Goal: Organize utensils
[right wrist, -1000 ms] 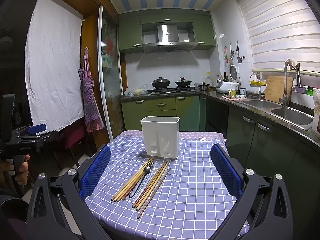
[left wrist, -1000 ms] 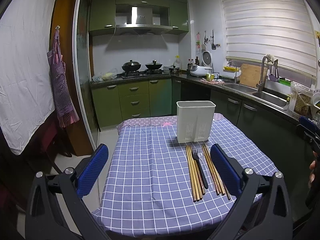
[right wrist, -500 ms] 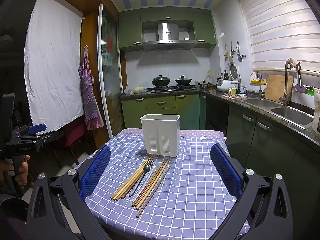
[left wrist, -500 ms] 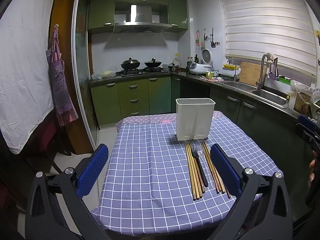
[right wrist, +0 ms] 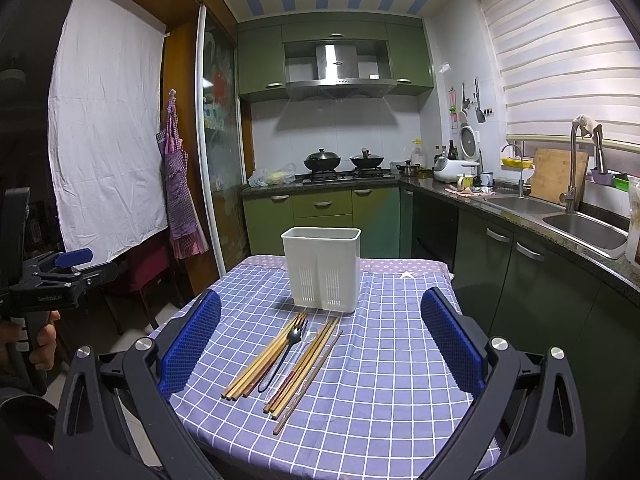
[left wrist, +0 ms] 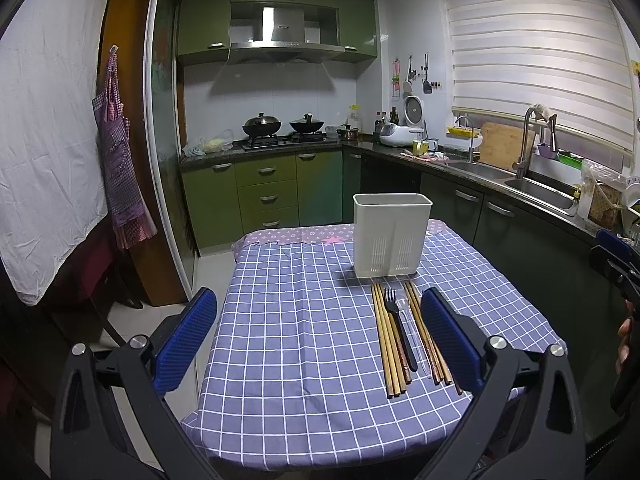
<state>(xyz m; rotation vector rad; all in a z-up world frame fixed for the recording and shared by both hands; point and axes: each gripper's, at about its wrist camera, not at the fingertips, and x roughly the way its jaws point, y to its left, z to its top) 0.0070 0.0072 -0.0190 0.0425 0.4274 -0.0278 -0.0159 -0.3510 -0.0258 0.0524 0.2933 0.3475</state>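
- Now the black fork lies between two bundles of wooden chopsticks, before the white holder.
- Left gripper and right gripper: spread wide, holding nothing.

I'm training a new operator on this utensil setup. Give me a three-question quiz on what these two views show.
1. True or false: the left gripper and the right gripper are both open and hold nothing.
2. What lies between the two bundles of chopsticks? A) knife B) black fork C) ladle
3. Fill in: the white utensil holder stands ____ on the checked tablecloth, just beyond the utensils.

Key: 1 true; 2 B; 3 upright
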